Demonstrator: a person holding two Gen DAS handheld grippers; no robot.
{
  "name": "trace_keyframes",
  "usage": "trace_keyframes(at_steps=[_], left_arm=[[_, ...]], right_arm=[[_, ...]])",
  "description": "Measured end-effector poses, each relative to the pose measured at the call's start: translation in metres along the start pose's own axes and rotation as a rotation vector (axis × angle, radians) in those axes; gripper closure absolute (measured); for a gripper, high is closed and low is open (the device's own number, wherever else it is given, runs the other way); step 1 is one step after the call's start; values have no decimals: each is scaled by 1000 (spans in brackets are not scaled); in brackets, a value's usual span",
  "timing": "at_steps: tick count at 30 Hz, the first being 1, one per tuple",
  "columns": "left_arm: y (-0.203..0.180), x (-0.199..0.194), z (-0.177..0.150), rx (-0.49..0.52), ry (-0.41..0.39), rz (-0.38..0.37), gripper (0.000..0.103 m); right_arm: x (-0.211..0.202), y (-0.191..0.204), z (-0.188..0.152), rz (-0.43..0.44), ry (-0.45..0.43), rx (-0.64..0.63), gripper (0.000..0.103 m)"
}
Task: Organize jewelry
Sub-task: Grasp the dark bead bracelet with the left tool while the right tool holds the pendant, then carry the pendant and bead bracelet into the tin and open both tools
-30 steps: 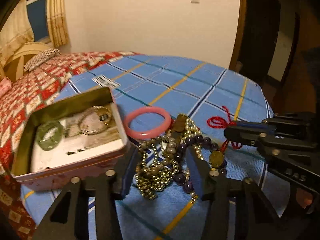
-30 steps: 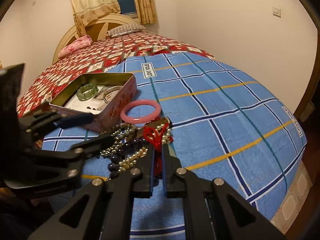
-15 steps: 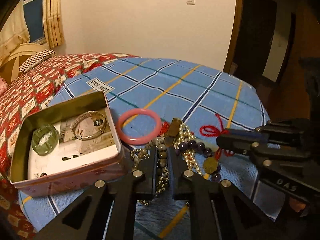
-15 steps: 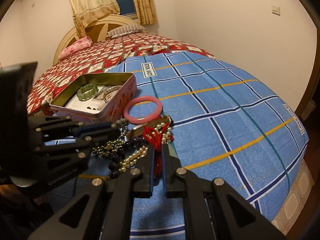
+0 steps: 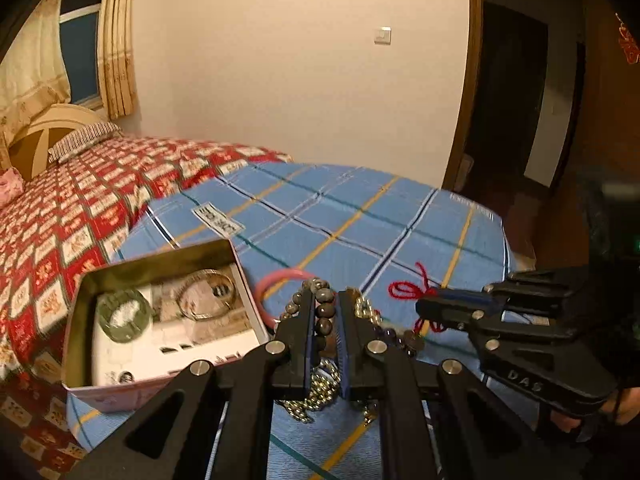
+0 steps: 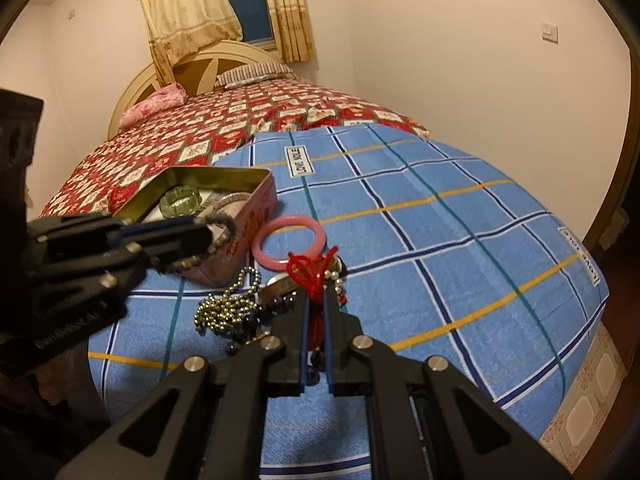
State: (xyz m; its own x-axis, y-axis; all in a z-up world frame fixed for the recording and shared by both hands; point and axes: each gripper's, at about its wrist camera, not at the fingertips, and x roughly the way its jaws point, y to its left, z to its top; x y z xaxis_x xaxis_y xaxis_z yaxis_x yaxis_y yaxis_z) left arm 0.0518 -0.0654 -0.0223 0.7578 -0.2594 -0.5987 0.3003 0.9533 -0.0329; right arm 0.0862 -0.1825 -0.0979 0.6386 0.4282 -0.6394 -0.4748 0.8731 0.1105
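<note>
My left gripper (image 5: 325, 294) is shut on a grey-brown bead bracelet (image 5: 323, 312) and holds it lifted beside the open tin box (image 5: 160, 264); it shows in the right wrist view (image 6: 208, 240) next to the tin (image 6: 240, 216). The tin holds a green bangle (image 5: 124, 314) and a metal bangle (image 5: 208, 296). My right gripper (image 6: 315, 300) is shut on a red knotted cord (image 6: 310, 272), also seen in the left wrist view (image 5: 408, 290). A pink bangle (image 6: 289, 242), gold bead chain (image 6: 224, 308) and purple beads (image 6: 248, 324) lie on the blue cloth.
The blue checked cloth (image 6: 440, 240) covers a round surface with its edge at right. A red patterned bedspread (image 6: 200, 140) lies behind the tin. A dark doorway (image 5: 520, 100) is at the right.
My left gripper closed on the grey-brown bead bracelet and lifted it out of the pile toward the tin. My right gripper stayed shut on the red cord.
</note>
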Motion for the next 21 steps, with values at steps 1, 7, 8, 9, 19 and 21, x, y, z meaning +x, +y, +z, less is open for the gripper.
trace_keyframes(at_steps=[1, 7, 8, 9, 19, 21], left_arm=[[1, -4, 2, -3, -9, 2, 94], [13, -29, 17, -21, -68, 22, 94], [16, -33, 20, -25, -77, 25, 94], [19, -35, 21, -28, -82, 27, 94], [61, -50, 23, -86, -111, 100, 94], [72, -51, 22, -99, -111, 114, 94]], right_arm=[[0, 1, 0, -1, -1, -2, 94], [-1, 5, 9, -1, -13, -20, 94], [-2, 6, 11, -1, -17, -24, 94], [-3, 8, 13, -1, -21, -28, 94], [-4, 27, 41, 21, -59, -85, 94], [-1, 34, 48, 30, -65, -101, 94]])
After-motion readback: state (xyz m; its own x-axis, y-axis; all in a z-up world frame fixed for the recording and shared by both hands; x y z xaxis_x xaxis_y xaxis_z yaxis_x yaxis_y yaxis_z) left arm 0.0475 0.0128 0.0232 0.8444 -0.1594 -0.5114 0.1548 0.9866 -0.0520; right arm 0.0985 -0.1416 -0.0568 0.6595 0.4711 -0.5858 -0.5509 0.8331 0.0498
